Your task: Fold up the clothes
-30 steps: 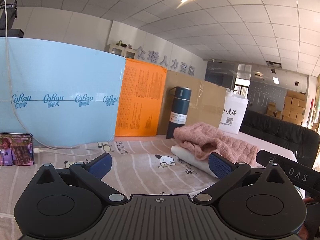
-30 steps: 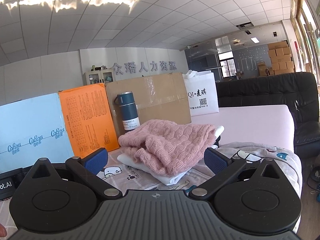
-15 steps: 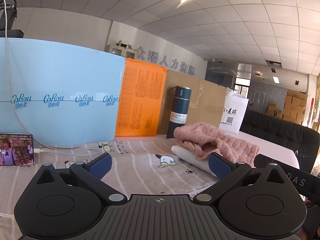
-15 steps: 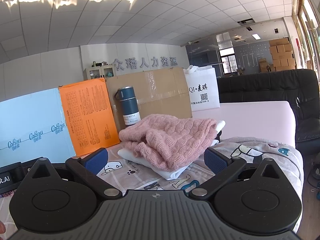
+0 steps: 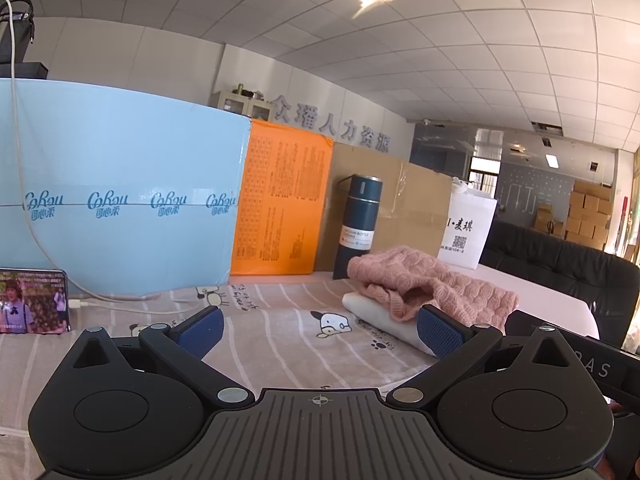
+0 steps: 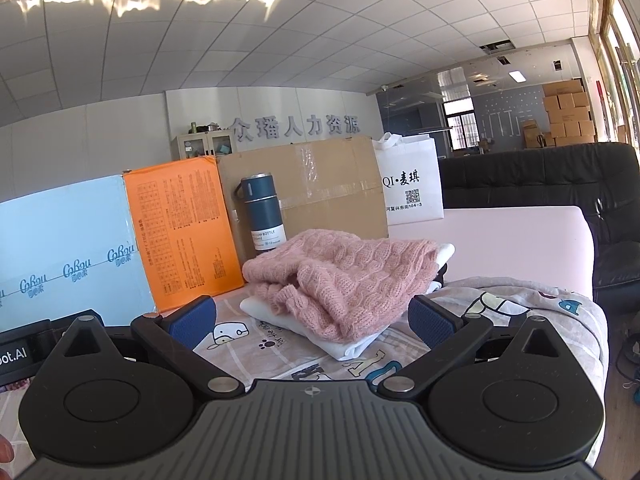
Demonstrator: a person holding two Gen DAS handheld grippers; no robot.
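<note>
Behind pink sweater [image 6: 340, 276], flask [image 6: 262, 212] labelled "VACUUM BOTTLE", box [image 5: 116, 204] "CoRou"

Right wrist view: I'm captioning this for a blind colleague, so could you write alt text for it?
A rumpled pink knit sweater lies on a folded white garment on a cartoon-print sheet, straight ahead of the open, empty right gripper. Behind stand a dark blue vacuum bottle, an orange box and a cardboard box.

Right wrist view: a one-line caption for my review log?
Open right gripper faces a pink knit sweater lying on folded white cloth.
</note>
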